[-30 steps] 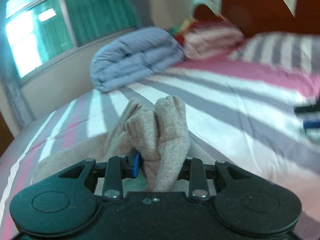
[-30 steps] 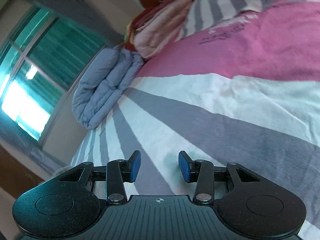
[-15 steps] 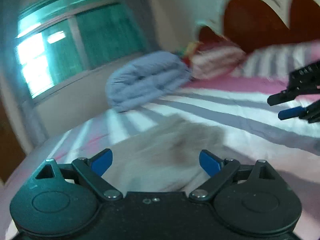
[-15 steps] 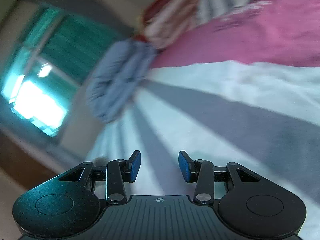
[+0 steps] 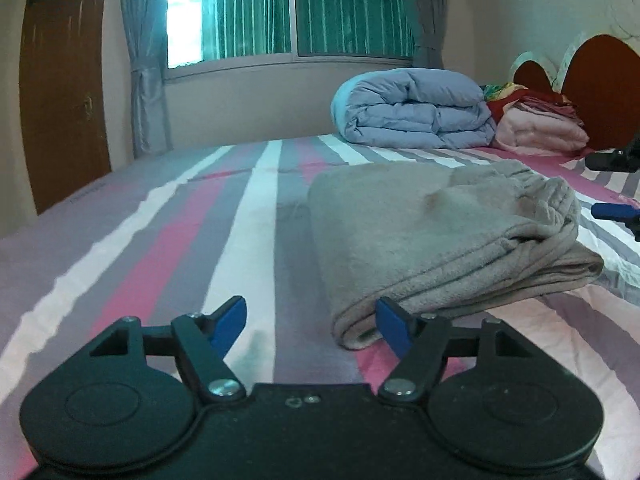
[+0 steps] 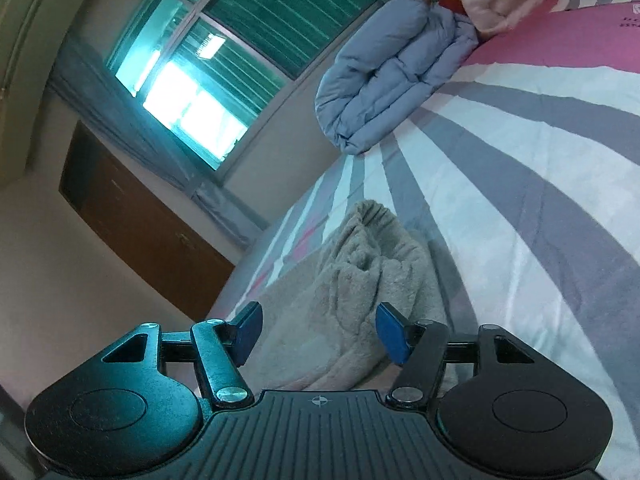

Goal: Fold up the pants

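The big bed with its smooth sheet of pink, grey and white stripes [image 5: 248,216] fills most of both views. A wide flat part of the sheet lies bare to the left of the pants, out to the bed's far edge. Past the pants, near the window, sits a puffy blue-grey quilt folded into a fat roll [image 5: 412,108], and right beside it a soft pink folded blanket [image 5: 540,132].

The fuzzy beige fleece pants [image 5: 440,232] lie on the bed, folded into a thick flat stack. The layered edges show at the near side, and the crinkly waistband is on top at the right.

The left gripper [image 5: 312,326] is spread wide and holds nothing. Its right blue pad [image 5: 392,330] is just beside the near corner of the pants. A second ago it was pinching a bunch of the pants; now the pants lie flat.

The right gripper [image 6: 318,332] is spread too, wider than a second ago, with the pants [image 6: 360,280] lying in front of it.
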Motion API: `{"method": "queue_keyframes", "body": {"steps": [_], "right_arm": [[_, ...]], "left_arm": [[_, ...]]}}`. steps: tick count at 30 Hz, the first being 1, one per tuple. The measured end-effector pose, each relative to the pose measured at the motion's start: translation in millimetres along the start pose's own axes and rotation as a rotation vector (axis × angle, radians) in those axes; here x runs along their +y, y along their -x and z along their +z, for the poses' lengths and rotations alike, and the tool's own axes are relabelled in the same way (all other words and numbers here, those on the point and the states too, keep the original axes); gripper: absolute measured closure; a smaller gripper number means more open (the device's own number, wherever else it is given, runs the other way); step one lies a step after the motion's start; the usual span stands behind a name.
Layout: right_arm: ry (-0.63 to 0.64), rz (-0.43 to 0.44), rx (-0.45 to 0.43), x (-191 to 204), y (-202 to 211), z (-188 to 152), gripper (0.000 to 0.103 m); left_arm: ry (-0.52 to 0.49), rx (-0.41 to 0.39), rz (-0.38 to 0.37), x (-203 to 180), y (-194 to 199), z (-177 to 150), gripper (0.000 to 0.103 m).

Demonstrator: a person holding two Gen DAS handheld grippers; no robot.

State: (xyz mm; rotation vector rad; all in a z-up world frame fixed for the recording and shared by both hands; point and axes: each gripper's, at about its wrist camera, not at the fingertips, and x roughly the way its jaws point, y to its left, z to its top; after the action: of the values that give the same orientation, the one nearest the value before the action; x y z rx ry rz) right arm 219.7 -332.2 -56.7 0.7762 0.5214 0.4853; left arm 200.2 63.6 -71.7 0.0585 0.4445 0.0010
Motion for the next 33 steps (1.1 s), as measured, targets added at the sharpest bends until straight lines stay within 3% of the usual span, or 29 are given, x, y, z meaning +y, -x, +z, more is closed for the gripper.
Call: {"method": "queue_keyframes", "body": {"steps": [3,7,14,19,23,24,26,27,31,33], "right_arm": [[0.02,-0.024,-0.008,5,-5,-2,0.04],[0.022,-0.02,-0.028,11,-9,-4,0.04],[0.049,-0.045,0.003,13,-19,-11,0.04],[0.082,-0.081,0.02,14,-40,-13,0.041],[0.08,-0.134,0.019,11,-58,-8,0.041],[0.082,-0.157,0.035,11,-63,-6,0.049],[0.107,-0.226,0.058,14,-72,-4,0.08],[0.106,-0.224,0.065,15,-72,-2,0.086],[0.025,-0.105,-0.061,16,-34,6,0.087],[0.011,-0.136,-0.053,8,-32,2,0.087]], "left_arm": [[0.023,-0.017,-0.049,11,7,-4,0.044],[-0.016,0.031,-0.086,8,0,-11,0.044],[0.027,-0.011,-0.034,16,-3,-5,0.044],[0.074,-0.036,-0.076,25,3,-7,0.043],[0.128,0.042,-0.066,30,-11,-12,0.039],[0.154,0.063,-0.07,34,-15,-13,0.039],[0.188,0.072,-0.073,39,-18,-13,0.038],[0.185,0.071,-0.069,38,-18,-13,0.038],[0.177,0.066,-0.069,38,-17,-13,0.037],[0.174,0.07,-0.066,37,-17,-13,0.037]]}}
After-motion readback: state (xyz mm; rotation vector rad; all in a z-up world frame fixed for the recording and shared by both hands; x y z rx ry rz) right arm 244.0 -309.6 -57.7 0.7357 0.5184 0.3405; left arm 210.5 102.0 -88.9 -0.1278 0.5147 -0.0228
